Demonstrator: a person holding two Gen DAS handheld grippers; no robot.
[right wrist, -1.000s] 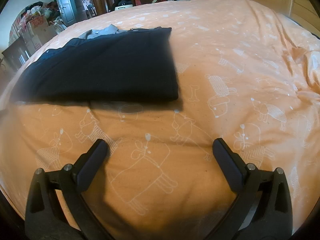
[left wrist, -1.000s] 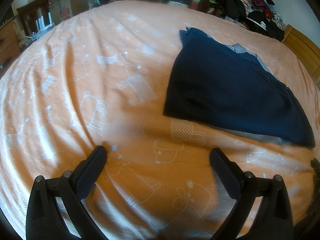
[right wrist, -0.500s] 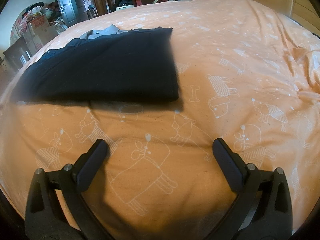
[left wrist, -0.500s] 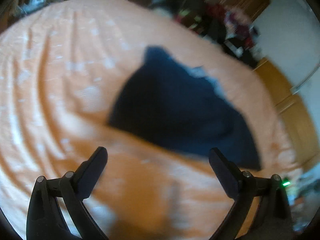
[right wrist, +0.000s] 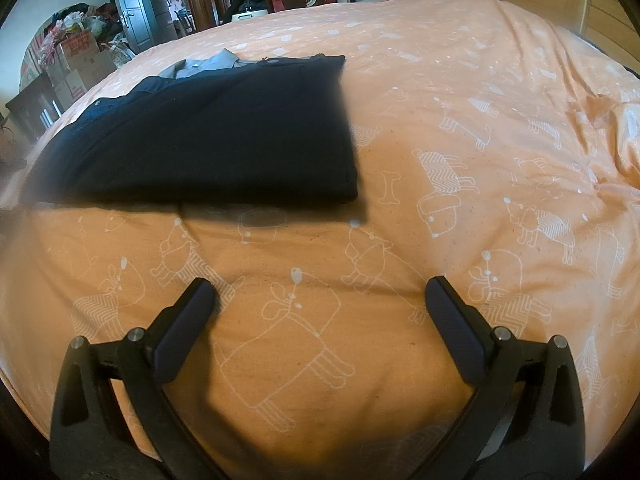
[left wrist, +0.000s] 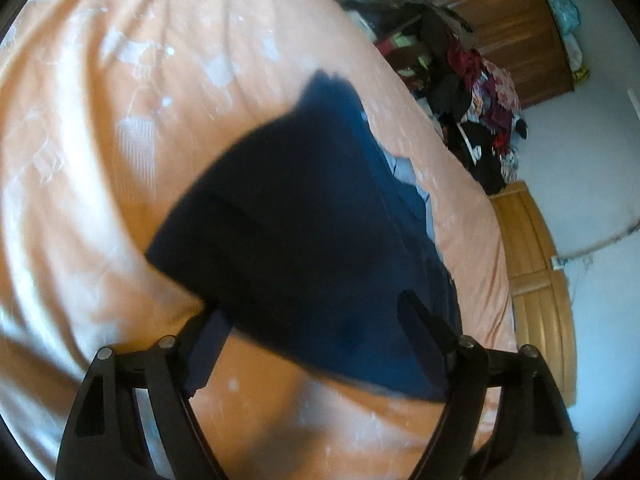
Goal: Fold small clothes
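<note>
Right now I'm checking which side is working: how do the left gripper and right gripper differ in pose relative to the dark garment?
The left gripper sits at the navy garment, cloth lying between its fingers; the right gripper sits apart from the garment, only orange bedsheet between its fingers. The left view is tilted and blurred; the right is level and sharp. Both stand open.

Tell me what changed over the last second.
The left gripper swung in toward the navy garment, whose near edge now lies between its open fingers; nothing is gripped yet. The right gripper stayed put, open over the orange sheet, and from its view the garment lies folded where it was.
</note>
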